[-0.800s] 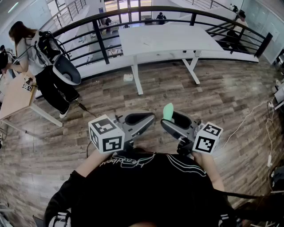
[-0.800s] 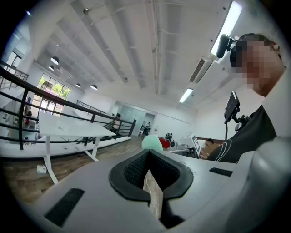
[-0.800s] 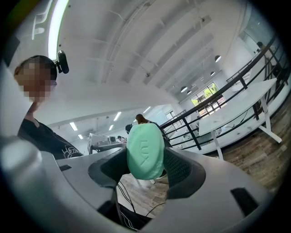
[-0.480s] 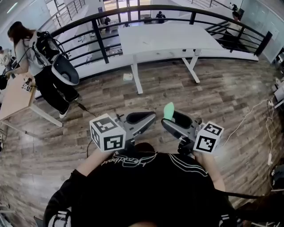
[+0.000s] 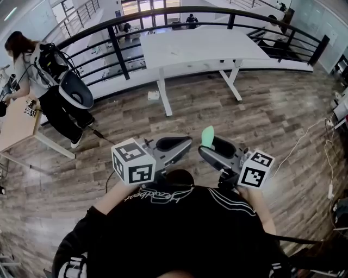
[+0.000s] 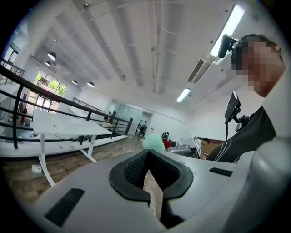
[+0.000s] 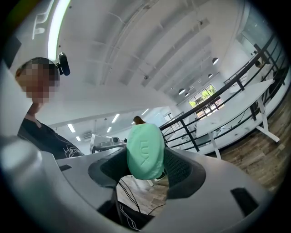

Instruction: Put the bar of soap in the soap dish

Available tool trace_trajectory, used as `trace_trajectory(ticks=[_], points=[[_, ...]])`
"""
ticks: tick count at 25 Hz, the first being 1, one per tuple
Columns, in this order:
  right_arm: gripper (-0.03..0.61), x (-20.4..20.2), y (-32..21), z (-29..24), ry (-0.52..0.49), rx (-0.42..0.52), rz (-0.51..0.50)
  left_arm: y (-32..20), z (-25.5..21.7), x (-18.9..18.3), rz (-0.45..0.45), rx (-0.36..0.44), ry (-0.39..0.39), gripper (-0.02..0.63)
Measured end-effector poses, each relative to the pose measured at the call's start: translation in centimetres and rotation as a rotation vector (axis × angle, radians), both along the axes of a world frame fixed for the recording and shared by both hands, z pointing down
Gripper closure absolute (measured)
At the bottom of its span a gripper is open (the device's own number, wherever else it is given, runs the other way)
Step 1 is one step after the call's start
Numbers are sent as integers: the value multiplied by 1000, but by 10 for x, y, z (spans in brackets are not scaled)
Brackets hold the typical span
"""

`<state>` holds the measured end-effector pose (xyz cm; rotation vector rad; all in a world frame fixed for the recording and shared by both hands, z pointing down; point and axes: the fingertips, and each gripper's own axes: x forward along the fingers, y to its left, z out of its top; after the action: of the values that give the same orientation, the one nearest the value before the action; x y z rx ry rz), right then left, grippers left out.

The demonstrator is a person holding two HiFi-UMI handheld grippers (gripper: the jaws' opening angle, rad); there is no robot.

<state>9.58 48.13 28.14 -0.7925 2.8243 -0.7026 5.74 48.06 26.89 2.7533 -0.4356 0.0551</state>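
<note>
Hovering on the near side of the white table, well apart from it and above the wood floor, the right gripper has the bar of soap clamped between its two dark pads — jaws spread wide to take the bar's width, a pad against either edge. Soap is pale green, oval, stood on end. Its upper half rises clear of the jaw tips, and the right gripper view shows letters stamped into the face turned toward the camera. Left gripper sits alongside, a little nearer the table's left end, its tip close to its partner's but apart. Its jaws are drawn together at the tips with nothing between them; only a sliver of floor shows through the gap lower down. Each gripper carries a marker cube at its rear, on the side away from the table, just ahead of the wearer's black shirt. Black railing curves round behind the table's far edge. Small white box lies on the floor just beside the table's left leg. Off the table's left end, well apart, a person with a backpack stands at a wooden desk. Off its right end — nearer the wearer — a pale cable trails across the floor.
</note>
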Motion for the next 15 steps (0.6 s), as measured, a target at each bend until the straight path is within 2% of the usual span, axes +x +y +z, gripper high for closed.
trace_trajectory(ticks=[15], points=[[360, 12, -12, 12, -17, -31, 27, -12, 13, 6, 0, -39, -8, 606]])
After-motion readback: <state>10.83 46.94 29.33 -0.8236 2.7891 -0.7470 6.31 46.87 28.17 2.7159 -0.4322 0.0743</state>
